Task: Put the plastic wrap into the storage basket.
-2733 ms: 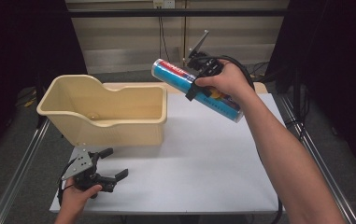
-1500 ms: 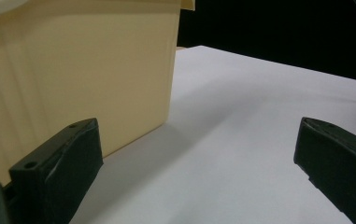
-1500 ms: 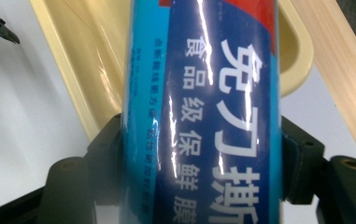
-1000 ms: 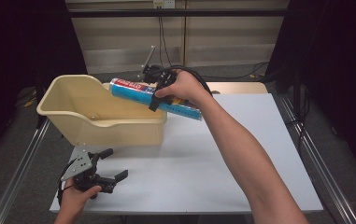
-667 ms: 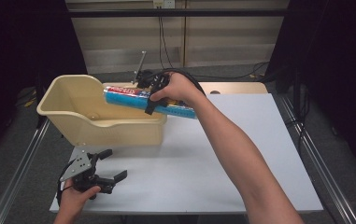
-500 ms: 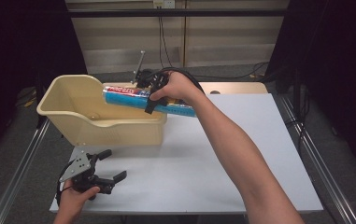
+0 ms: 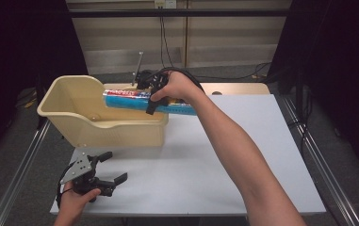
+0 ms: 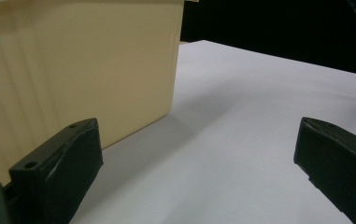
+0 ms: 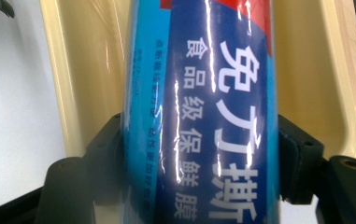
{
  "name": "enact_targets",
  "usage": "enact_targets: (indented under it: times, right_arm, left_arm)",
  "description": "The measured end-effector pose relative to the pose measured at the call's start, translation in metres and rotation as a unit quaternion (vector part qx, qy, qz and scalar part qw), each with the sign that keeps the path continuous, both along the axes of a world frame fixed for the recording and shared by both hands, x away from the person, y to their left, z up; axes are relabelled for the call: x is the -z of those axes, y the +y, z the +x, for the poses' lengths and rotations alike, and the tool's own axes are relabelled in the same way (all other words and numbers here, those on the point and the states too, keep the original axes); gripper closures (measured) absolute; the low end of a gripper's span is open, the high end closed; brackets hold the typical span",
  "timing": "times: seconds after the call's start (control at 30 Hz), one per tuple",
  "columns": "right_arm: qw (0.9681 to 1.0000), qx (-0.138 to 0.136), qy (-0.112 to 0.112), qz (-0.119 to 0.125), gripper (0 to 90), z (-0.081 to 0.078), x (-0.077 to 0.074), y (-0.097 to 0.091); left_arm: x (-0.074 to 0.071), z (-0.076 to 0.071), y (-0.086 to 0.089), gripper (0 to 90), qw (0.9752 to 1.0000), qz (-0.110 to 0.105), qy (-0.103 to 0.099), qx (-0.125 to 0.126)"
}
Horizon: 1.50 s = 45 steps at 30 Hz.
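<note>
one blue roll [image 7: 142, 100] of cling film sits clamped crosswise in the right gripper [image 7: 151, 100], a jaw pressing each side of it, so the roll sticks out both ways. it's held almost level over the right end of the beige bin [image 7: 69, 113], left end above the inside, right end poking past the rim over the table [image 7: 224, 155]. the left gripper [image 7: 102, 175] rests low on the table's near left corner, just in front of the bin, jaws spread wide with nothing between them.
</note>
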State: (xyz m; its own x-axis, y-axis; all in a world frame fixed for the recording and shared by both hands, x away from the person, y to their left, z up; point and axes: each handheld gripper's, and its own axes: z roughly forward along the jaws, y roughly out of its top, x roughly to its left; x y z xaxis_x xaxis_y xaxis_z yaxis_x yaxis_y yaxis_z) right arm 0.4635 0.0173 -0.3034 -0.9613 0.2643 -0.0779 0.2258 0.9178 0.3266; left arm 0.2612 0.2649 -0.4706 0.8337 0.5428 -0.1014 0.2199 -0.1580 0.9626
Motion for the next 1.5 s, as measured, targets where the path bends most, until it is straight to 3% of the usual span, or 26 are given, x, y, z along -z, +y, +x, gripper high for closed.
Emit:
enact_targets:
  times: [0.3, 0.37, 0.4, 0.47, 0.5, 0.53, 0.57, 0.67, 0.77, 0.87, 0.93, 0.97, 1.07, 1.13, 1.23, 1.5]
  right_arm:
    - [1.0000, -0.006, -0.001, 0.008, 31.1, 0.002, -0.001, -0.001]
    - [0.9997, 0.005, -0.003, 0.022, 29.3, 0.001, -0.005, -0.003]
    - [0.9993, 0.010, -0.002, 0.037, 27.2, 0.002, -0.010, -0.005]
    - [0.9944, 0.036, 0.012, 0.098, 24.2, 0.002, -0.027, -0.010]
    - [0.9928, 0.047, 0.022, 0.107, 20.2, 0.001, -0.036, -0.012]
    - [0.9921, 0.050, 0.020, 0.113, 17.9, 0.000, -0.045, -0.014]
    - [0.9918, 0.048, 0.012, 0.118, 18.0, -0.003, -0.052, -0.016]
    - [0.9927, 0.059, 0.010, 0.105, 12.4, -0.006, -0.060, -0.028]
    - [0.9916, 0.071, 0.015, 0.107, 10.5, -0.008, -0.060, -0.045]
    - [0.9898, 0.081, 0.018, 0.116, 10.0, -0.012, -0.058, -0.060]
    - [0.9882, 0.084, 0.020, 0.126, 9.2, -0.014, -0.057, -0.069]
    - [0.9871, 0.087, 0.021, 0.133, 9.2, -0.016, -0.057, -0.073]
    - [0.9850, 0.090, 0.018, 0.146, 9.0, -0.021, -0.058, -0.086]
    - [0.9840, 0.092, 0.018, 0.152, 8.7, -0.026, -0.059, -0.094]
    - [0.9833, 0.091, 0.011, 0.157, 8.4, -0.033, -0.059, -0.107]
    - [0.9775, 0.115, 0.008, 0.177, 8.4, -0.046, -0.051, -0.150]
  left_arm:
    - [0.000, 0.000, 0.000, 1.0, 1.0000, 0.002, -0.001, 0.000]
    - [0.000, 0.000, 0.000, 1.0, 1.0000, 0.002, -0.001, 0.000]
    - [0.000, 0.000, 0.000, 1.0, 1.0000, 0.003, -0.002, -0.001]
    - [0.000, 0.000, 0.000, 1.1, 1.0000, 0.002, -0.001, -0.001]
    - [0.000, -0.001, 0.000, 1.1, 1.0000, 0.002, -0.001, -0.001]
    - [0.001, -0.001, -0.002, 1.1, 0.9999, -0.003, -0.006, -0.011]
    - [0.000, -0.001, -0.001, 1.1, 1.0000, 0.005, -0.003, 0.000]
    - [0.002, -0.002, -0.003, 1.1, 1.0000, 0.001, 0.000, -0.007]
    - [0.002, -0.002, -0.003, 1.1, 0.9999, 0.009, -0.005, -0.004]
    - [0.003, -0.002, -0.004, 1.1, 0.9999, 0.007, 0.005, -0.006]
    - [0.003, -0.001, -0.004, 1.1, 0.9999, 0.015, -0.003, -0.006]
    - [0.003, -0.002, -0.005, 1.1, 0.9999, 0.009, 0.006, -0.006]
    - [0.003, -0.002, -0.009, 1.1, 0.9999, 0.004, 0.004, -0.011]
    - [0.002, 0.000, -0.007, 1.1, 0.9997, 0.021, 0.009, 0.006]
    - [0.003, 0.000, -0.008, 1.1, 0.9997, 0.019, 0.011, 0.006]
    - [0.004, 0.000, -0.010, 1.1, 0.9998, 0.016, 0.010, 0.004]
